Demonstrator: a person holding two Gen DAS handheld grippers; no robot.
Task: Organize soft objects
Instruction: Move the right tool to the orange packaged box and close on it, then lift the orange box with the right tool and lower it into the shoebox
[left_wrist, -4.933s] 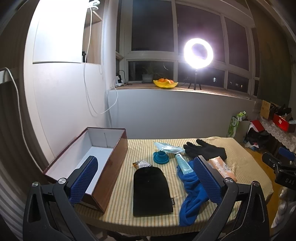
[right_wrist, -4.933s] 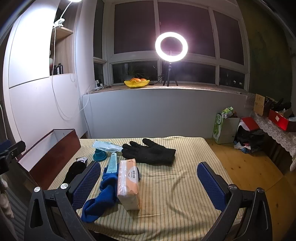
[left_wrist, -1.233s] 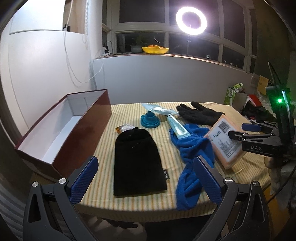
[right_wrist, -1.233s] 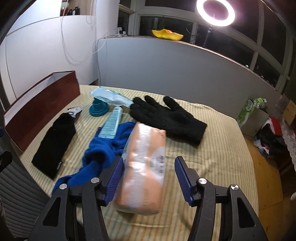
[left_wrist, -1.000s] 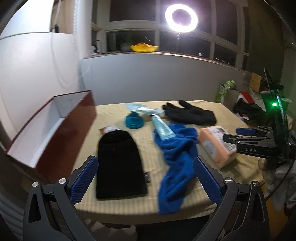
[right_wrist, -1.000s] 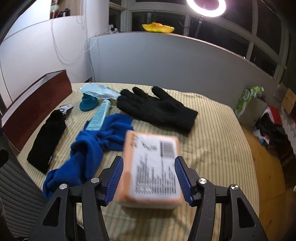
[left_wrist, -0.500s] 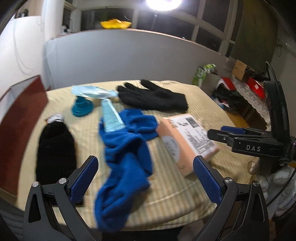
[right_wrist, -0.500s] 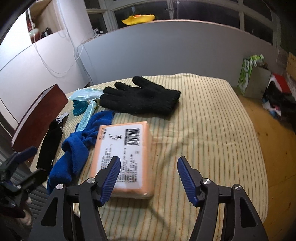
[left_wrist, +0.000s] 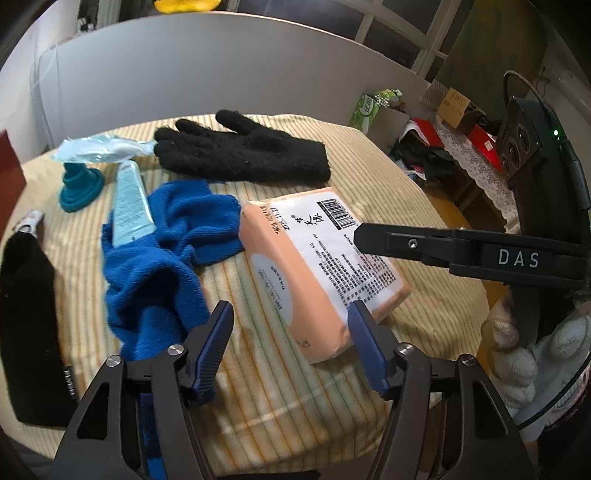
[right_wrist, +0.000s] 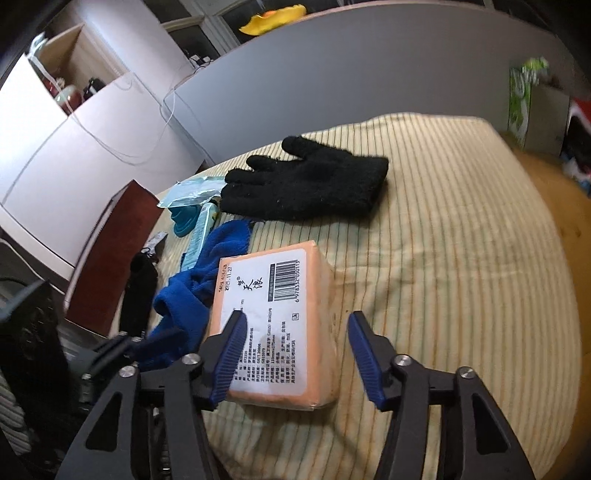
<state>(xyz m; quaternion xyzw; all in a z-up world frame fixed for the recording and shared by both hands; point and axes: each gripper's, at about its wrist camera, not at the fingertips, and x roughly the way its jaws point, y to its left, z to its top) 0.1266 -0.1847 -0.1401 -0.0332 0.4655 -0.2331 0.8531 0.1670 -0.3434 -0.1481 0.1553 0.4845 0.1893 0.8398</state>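
Both grippers have dropped toward the orange tissue pack (left_wrist: 325, 266), which was lifted a moment ago and now lies flat on the striped table (right_wrist: 461, 229), label up, its far corner touching the blue fleece cloth (left_wrist: 159, 266). Left gripper (left_wrist: 290, 349) has swung over from the black pouch (left_wrist: 26, 295); its jaws are closing, the right pad just beside the pack's near corner and the left pad over bare cloth, nothing pinched. Right gripper (right_wrist: 295, 358) is closing too, astride the pack's near end but not yet pressing. Likely the pack is being regrasped two-handed. Its white label shows a barcode, "2025.11.27" and Chinese characters; the right gripper's arm reads "DAS".
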